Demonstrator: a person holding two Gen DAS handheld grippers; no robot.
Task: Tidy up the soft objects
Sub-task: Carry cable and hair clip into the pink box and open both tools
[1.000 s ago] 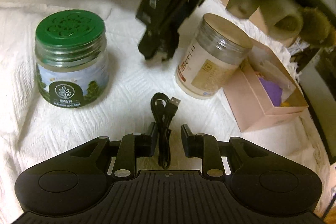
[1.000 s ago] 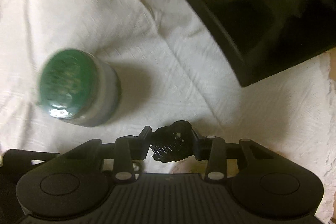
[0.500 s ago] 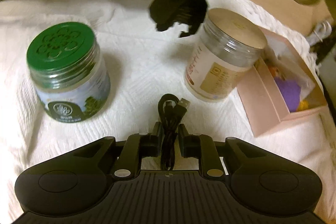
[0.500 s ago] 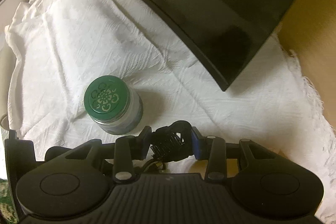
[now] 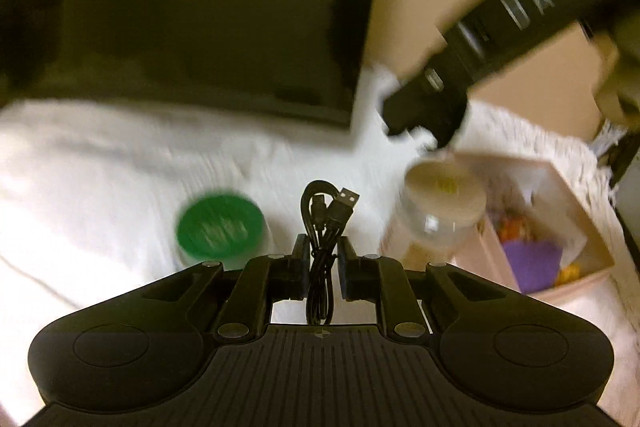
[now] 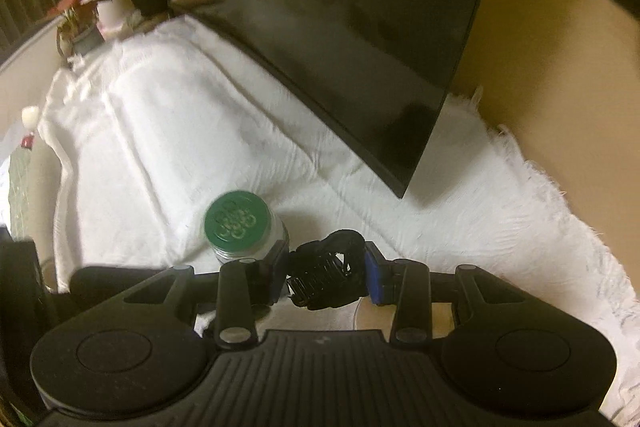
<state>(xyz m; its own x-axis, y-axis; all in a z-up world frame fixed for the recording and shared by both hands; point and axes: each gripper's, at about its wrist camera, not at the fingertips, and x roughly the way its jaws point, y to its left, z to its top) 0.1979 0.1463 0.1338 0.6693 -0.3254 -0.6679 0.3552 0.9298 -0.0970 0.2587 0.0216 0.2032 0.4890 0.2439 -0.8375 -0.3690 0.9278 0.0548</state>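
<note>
Left tool (image 5: 323, 257) is clamped tight on a coiled black USB cable (image 5: 324, 223), right tool (image 6: 326, 273) squeezing a black toothed plastic hair clip (image 6: 326, 277).

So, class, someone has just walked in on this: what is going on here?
A person works two handheld grippers over a white cloth. The left gripper has its jaws shut on a coiled black USB cable. The right gripper clamps a black hair claw clip. A green-lidded jar, a beige-lidded jar and an open pink box stand on the cloth.
</note>
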